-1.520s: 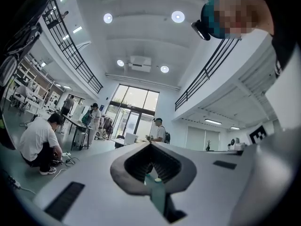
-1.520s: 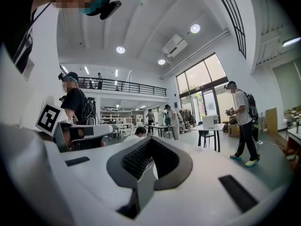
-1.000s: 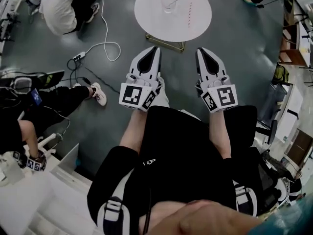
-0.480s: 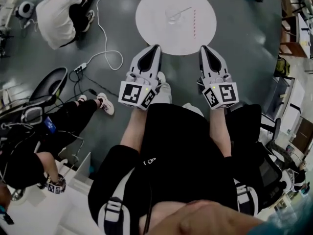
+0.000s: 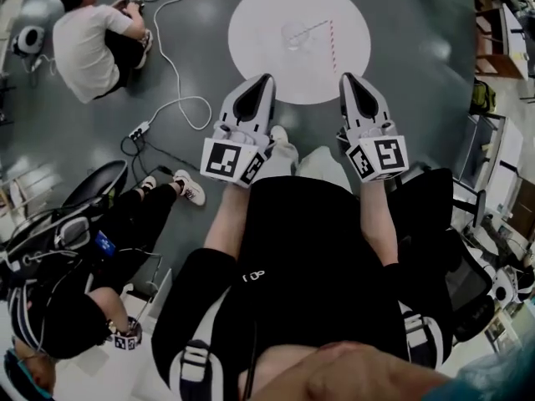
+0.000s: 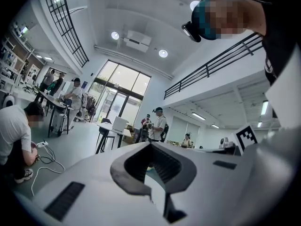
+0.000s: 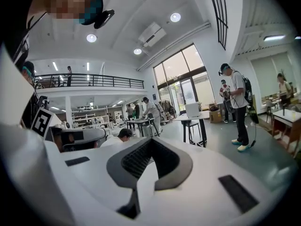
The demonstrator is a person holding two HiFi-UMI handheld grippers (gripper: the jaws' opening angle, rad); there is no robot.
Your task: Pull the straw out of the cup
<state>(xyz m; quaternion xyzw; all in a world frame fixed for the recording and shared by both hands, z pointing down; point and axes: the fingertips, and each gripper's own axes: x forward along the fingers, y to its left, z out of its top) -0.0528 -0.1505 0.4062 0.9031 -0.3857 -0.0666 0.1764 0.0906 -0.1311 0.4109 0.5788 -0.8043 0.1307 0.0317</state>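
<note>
Head view puts the clear cup point(image 5: 294, 33) on the round white desk point(image 5: 343, 65) ahead of you, a thin pale straw point(image 5: 311, 28) leaning out of it to the right, too small to read clearly; a red-striped straw point(image 5: 331, 42) lies flat just beside it. Your left tongs point(image 5: 266, 80) and right tongs point(image 5: 347, 78) hover at the desk's near edge, apart from the cup, both closed tight on nothing. Around the desk spreads grey floor point(image 5: 418, 98), and a white cable point(image 5: 174, 65) trails toward a crouching person point(image 5: 84, 44) at upper left
</note>
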